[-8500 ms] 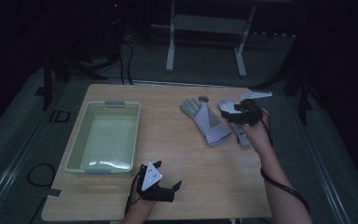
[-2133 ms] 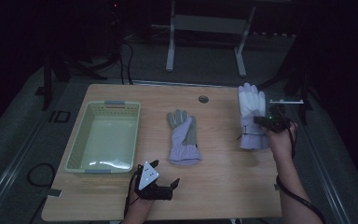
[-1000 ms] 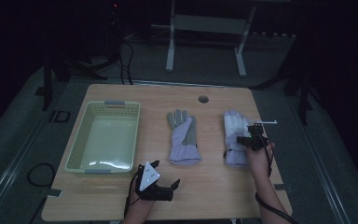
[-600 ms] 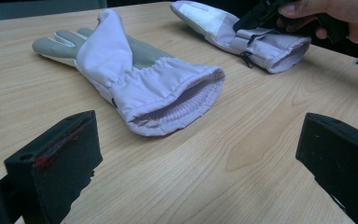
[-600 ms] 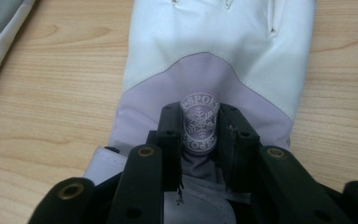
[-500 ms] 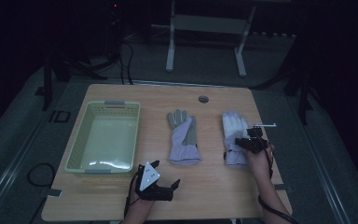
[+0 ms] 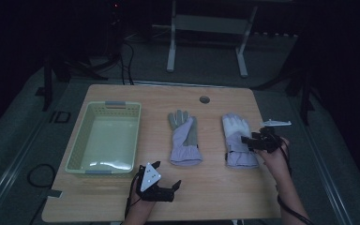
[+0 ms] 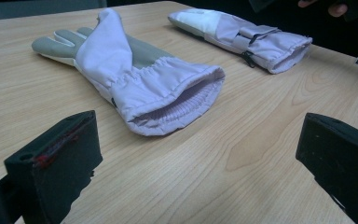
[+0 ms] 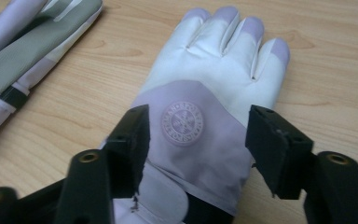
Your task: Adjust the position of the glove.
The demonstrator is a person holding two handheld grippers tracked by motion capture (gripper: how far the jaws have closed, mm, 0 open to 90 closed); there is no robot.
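Lettering "ID" is seen on the floor just off the table's left edge, beside the basket. A round embossed emblem is stamped on the back of the right glove; its ring of letters cannot be read.

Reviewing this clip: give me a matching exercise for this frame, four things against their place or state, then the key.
Things:
1. basket
2. palm-up glove
3. left gripper
4. right gripper

Places or states:
A. jaws open on either side of a glove's back
B. empty, at the table's left
C. jaws wide open, low over the table's near edge, nothing between them
D. lying mid-table, cuff toward the person

Pairs: 1-B, 2-D, 3-C, 4-A
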